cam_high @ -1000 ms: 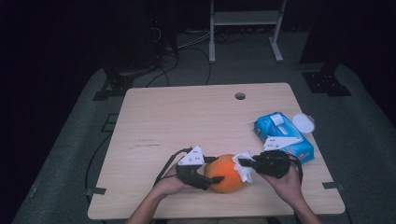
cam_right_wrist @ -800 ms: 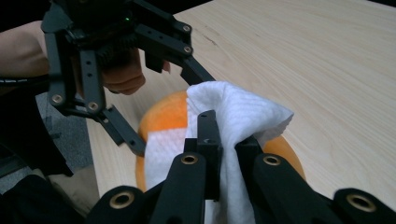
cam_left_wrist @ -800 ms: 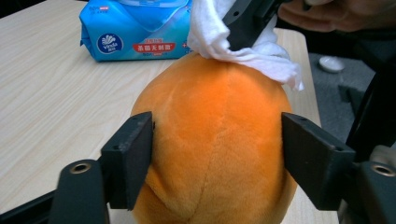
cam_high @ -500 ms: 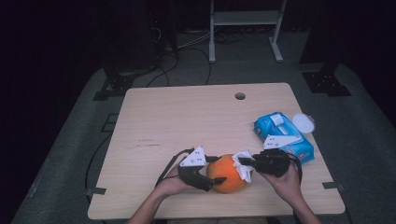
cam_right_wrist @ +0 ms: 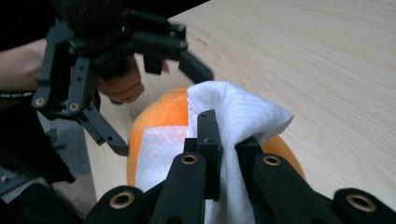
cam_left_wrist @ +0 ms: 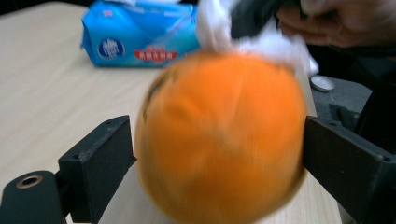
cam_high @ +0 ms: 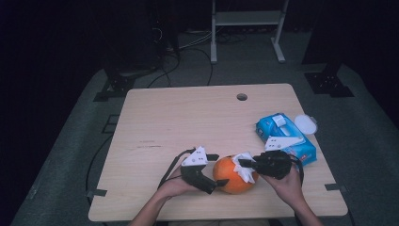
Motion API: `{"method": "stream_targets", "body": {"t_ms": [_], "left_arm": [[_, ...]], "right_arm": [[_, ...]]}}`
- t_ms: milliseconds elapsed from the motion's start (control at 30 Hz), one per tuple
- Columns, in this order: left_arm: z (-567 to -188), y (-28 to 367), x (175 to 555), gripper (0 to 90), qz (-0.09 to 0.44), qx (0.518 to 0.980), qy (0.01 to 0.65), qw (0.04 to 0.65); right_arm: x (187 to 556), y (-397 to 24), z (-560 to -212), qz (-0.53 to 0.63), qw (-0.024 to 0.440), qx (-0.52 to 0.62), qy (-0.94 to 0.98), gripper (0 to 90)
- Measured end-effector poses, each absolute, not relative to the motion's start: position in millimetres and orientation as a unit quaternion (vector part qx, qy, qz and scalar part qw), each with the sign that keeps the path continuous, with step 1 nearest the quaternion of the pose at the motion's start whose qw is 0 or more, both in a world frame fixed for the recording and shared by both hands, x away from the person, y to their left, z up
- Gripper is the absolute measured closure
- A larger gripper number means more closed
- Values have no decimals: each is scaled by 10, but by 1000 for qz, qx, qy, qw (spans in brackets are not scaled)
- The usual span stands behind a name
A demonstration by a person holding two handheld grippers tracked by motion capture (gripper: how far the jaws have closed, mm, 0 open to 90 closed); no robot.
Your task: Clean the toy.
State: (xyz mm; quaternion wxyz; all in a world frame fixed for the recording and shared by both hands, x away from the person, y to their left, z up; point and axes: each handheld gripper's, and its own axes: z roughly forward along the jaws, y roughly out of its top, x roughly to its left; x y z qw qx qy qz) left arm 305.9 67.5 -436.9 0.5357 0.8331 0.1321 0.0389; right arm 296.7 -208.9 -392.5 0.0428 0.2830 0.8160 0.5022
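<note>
Orange (cam_left_wrist: 219, 140) unlabelled; behind, blue tissue pack (cam_left_wrist: 140, 35), lettering unreadable

Round orange fruit (cam_high: 231, 176) sits on table near front edge, w/ dark marks on its skin. Crumpled white tissue (cam_high: 245, 165) lies draped over its upper right side, touching it, part bunched up

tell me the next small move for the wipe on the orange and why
Probably drag the white wipe, pinched in the right gripper, across the orange. It already lies on the top, and the left gripper, whose jaws have just been opening, brackets the orange to steady it.
</note>
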Motion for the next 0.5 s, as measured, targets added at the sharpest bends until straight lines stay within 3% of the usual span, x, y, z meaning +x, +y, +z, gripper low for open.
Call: {"method": "stream_targets", "body": {"t_ms": [100,267,500], "left_arm": [[-4438,600,3022,120,48,841,112,526],[-4384,550,2967,263,70,845,119,517],[-4373,554,2949,309,72,838,129,525]], "right_arm": [[3008,-2148,-3951,505,41,295,810,851],[2962,-2063,-3896,507,47,293,809,855],[2861,-1926,-3775,507,63,258,820,854]]}}
